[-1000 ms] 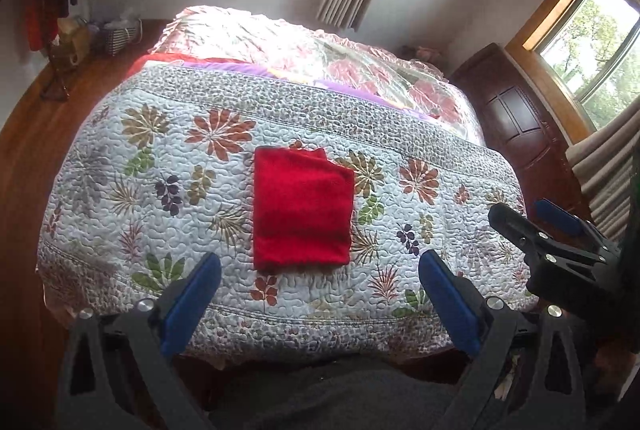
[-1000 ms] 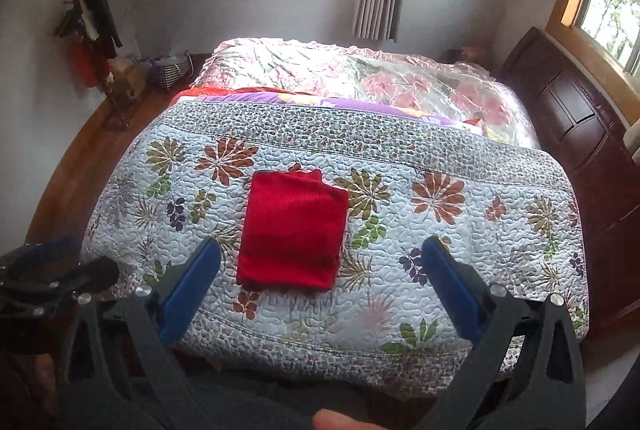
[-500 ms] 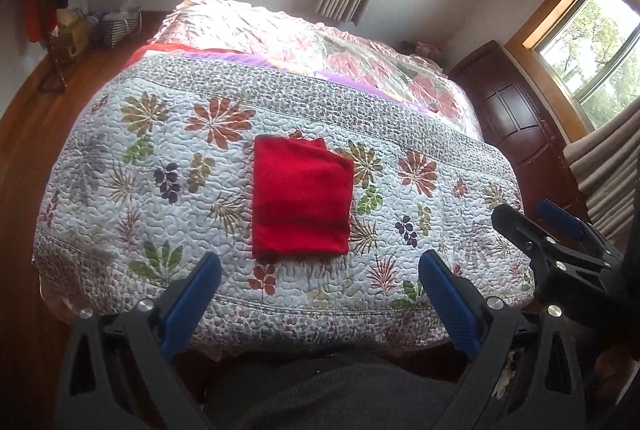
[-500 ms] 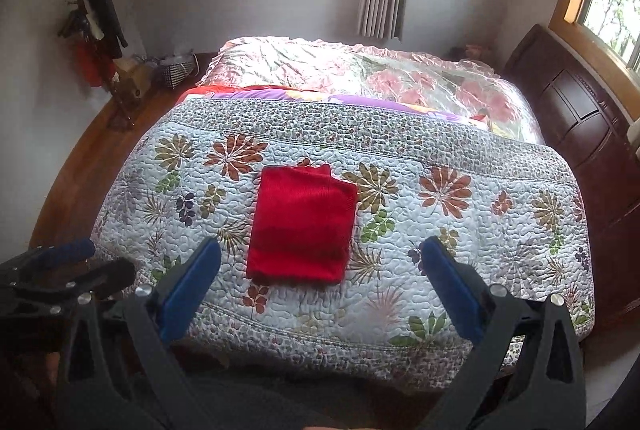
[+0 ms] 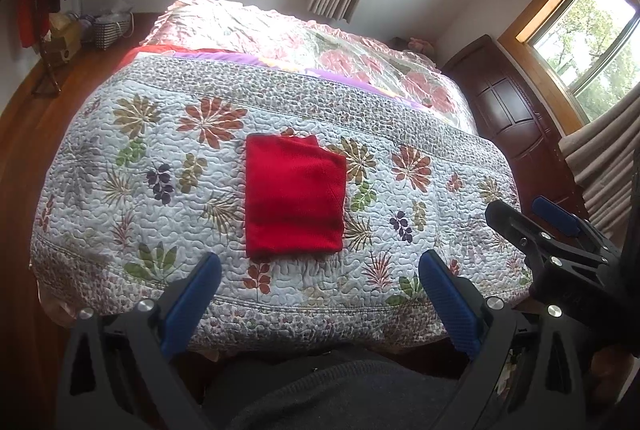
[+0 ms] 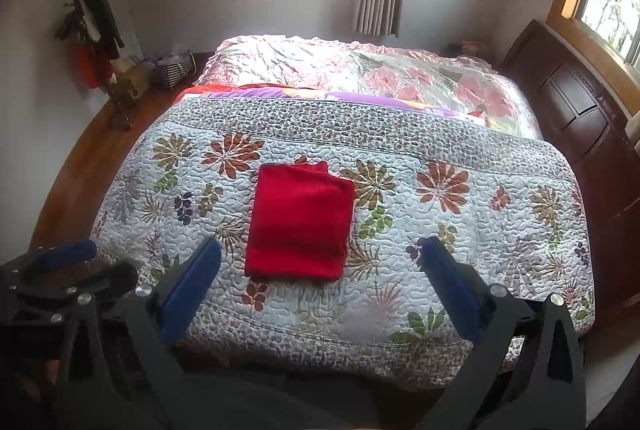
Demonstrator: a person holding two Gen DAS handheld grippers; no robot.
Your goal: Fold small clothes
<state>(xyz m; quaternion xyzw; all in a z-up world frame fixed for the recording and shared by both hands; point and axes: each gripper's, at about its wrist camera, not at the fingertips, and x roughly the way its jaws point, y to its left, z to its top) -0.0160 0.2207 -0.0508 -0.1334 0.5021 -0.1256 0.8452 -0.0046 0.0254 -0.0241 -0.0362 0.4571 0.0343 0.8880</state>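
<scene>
1. Red garment (image 5: 294, 195) lies folded into a flat rectangle on the floral quilt (image 5: 120, 165), ahead of both grippers and touching neither.
2. Its far edge shows a lower layer poking out a little past the top fold; the near edge is a straight, thick fold.
3. Left gripper (image 5: 320, 272) is spread wide and holds nothing; its blue pads (image 5: 192, 304) sit short of the garment's near edge, over the quilt's near border.
4. From the left wrist view the garment sits ahead and slightly to the left of the midpoint between the fingers.
5. Right gripper (image 6: 320, 258) is likewise wide apart and empty, its blue pads (image 6: 450, 292) flanking the garment's near corners in the picture without touching the cloth.
6. From the right wrist view the garment (image 6: 300, 222) lies straight ahead, a little left of centre, with the quilt (image 6: 500, 230) stretching off to the right.
7. Each gripper shows in the other's camera: the right one (image 5: 536, 218) at the left view's right edge, the left one (image 6: 86, 264) at the right view's lower left.
8. Beyond the quilt, farther from both tools, a pink flowered bedspread (image 6: 360, 69) covers the far half of the bed.
9. Dark grey clothing of the person (image 5: 352, 390) fills the bottom of the left wrist view, below the fingers.
</scene>
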